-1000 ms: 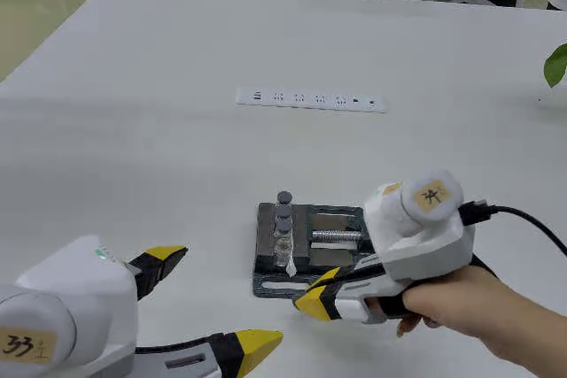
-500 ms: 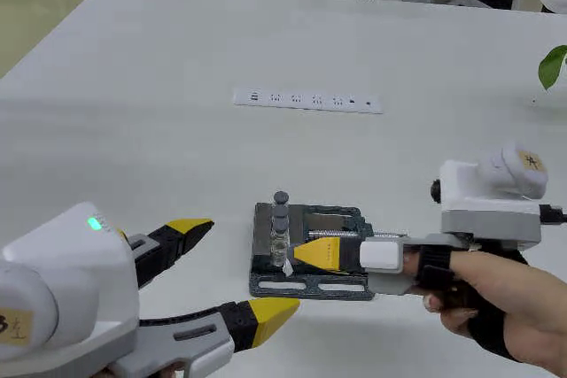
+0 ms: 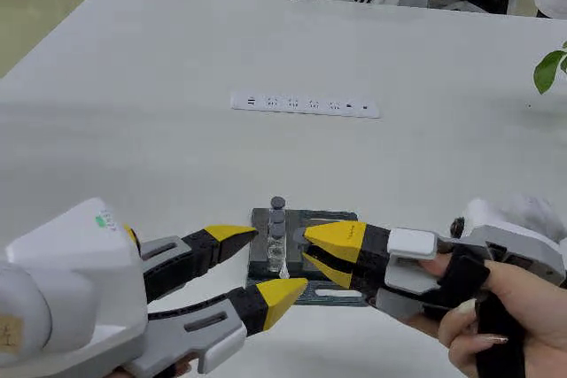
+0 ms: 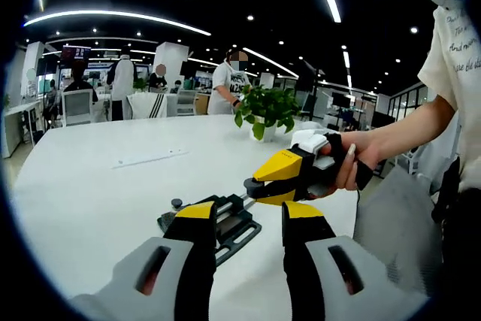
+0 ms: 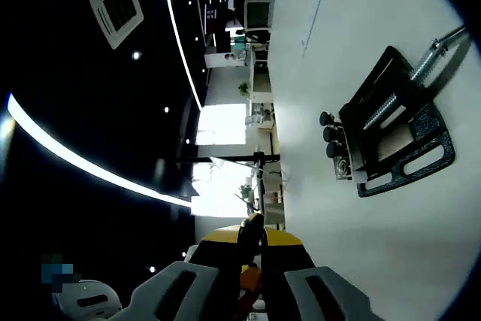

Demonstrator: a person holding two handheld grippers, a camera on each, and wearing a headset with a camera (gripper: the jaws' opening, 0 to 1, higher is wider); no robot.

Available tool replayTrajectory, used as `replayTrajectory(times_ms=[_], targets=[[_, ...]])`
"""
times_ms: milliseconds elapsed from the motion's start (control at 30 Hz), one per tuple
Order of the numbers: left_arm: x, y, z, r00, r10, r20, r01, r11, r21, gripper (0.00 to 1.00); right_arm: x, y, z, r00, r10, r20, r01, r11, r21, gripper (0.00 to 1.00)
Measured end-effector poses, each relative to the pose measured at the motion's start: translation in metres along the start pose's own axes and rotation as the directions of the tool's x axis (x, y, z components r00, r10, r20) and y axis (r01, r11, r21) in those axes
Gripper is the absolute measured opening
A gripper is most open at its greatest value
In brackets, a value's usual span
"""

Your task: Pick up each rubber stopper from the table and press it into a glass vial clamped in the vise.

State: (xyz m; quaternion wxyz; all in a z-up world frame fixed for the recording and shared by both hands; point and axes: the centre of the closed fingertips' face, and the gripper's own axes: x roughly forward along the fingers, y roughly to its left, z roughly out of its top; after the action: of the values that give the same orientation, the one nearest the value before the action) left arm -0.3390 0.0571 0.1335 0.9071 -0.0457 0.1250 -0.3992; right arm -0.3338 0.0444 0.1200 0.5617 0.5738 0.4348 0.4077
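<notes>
- Where the vise (image 3: 310, 216) on the white table (image 3: 133, 86) clamps them, the glass vials (image 3: 276, 254) stand upright, mouths up, in a row running away from the person.
- Dark grey stoppers (image 3: 277, 217) show along the row's far part; the nearest vial looks clear.
- The left gripper (image 3: 260, 261) hovers beside the row, jaws wide apart, empty.
- The right gripper (image 3: 305, 245) has jaws nearly together, empty.

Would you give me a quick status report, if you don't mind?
Left tool open, right tool shut, both at vise. Three dark stoppers lined up; nearest vial looks uncapped. Nothing blocking.
</notes>
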Motion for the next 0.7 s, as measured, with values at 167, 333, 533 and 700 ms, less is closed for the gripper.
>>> replayTrajectory(times_ms=[167, 333, 533, 700], targets=[[0.003, -0.003, 0.001, 0.9997, -0.023, 0.004, 0.024, 1.000, -0.005, 0.20, 0.002, 0.006, -0.009, 0.9990, 0.044, -0.005, -0.043, 0.998, 0.050, 0.04], [0.005, -0.006, 0.001, 0.9993, -0.038, 0.003, 0.038, 0.999, -0.013, 0.17, 0.003, 0.011, -0.009, 0.9980, 0.062, -0.009, -0.062, 0.997, 0.050, 0.04], [0.006, -0.007, 0.000, 0.9991, -0.043, 0.006, 0.043, 0.999, -0.018, 0.10, 0.002, 0.010, -0.012, 0.9979, 0.062, -0.020, -0.061, 0.997, 0.055, 0.04], [0.005, -0.009, 0.002, 0.9983, -0.056, 0.016, 0.056, 0.998, -0.011, 0.06, 0.003, 0.010, -0.013, 0.9975, 0.067, -0.023, -0.066, 0.996, 0.066, 0.04]])
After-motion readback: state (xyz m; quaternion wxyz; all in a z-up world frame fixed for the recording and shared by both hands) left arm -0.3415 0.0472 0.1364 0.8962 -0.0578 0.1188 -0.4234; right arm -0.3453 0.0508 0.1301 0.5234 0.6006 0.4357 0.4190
